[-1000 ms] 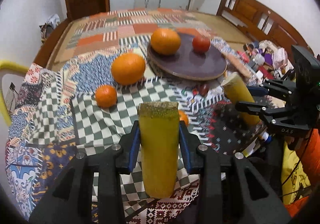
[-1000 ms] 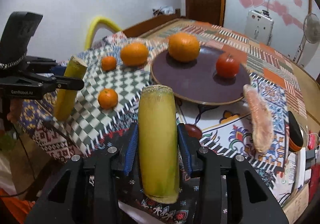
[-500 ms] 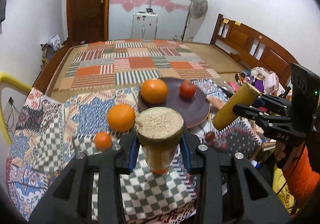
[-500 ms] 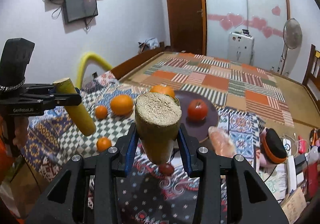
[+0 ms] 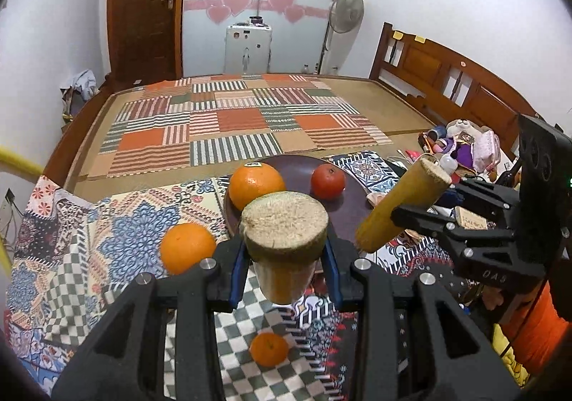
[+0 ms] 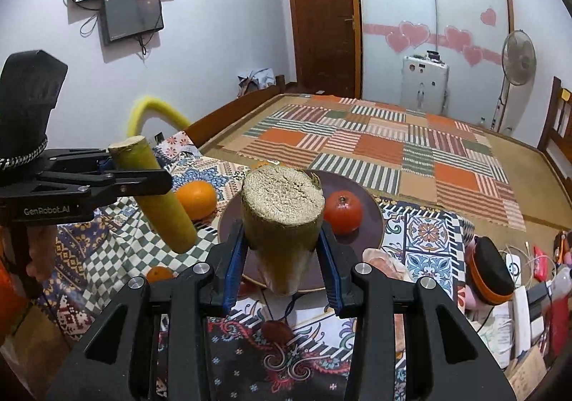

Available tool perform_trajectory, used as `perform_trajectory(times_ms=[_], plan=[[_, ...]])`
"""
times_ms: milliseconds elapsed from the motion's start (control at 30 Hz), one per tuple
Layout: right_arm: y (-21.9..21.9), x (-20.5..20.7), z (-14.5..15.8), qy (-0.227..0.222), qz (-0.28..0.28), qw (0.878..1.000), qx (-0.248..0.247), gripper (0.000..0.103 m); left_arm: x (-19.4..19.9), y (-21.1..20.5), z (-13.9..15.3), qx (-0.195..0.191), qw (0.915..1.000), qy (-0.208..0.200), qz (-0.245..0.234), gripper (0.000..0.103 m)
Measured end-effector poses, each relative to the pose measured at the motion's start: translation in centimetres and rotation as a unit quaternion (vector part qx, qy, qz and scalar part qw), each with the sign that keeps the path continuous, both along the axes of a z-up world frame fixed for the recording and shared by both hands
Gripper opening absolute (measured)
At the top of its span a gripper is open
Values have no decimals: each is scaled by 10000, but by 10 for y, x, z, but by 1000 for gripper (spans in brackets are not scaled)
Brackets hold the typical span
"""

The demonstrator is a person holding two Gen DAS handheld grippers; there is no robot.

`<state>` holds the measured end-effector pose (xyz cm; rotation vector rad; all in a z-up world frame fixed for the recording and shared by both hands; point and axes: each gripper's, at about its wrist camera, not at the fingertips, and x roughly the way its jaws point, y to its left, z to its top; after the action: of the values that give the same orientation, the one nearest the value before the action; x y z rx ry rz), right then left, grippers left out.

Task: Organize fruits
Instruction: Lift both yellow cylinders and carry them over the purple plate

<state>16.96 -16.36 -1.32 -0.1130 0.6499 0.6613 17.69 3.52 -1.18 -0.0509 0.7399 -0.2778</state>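
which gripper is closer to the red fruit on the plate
Right. The right gripper holds its cane piece over the plate, beside the red fruit; the left gripper hangs farther off, left of the plate, above the checked cloth.

We see yellow-green cane pieces [image 5: 284,254], bright orange oranges [image 5: 256,184], a red tomato [image 5: 328,181] on a dark purple plate [image 5: 352,215], and checked green-and-white cloth [image 5: 246,336].
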Motion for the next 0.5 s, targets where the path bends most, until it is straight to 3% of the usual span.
perform_trajectory(times_ms=[500], plan=[[10,28,-18,250,1,9997,8,36,41,-20,-28,88,9997,204,-109,36]])
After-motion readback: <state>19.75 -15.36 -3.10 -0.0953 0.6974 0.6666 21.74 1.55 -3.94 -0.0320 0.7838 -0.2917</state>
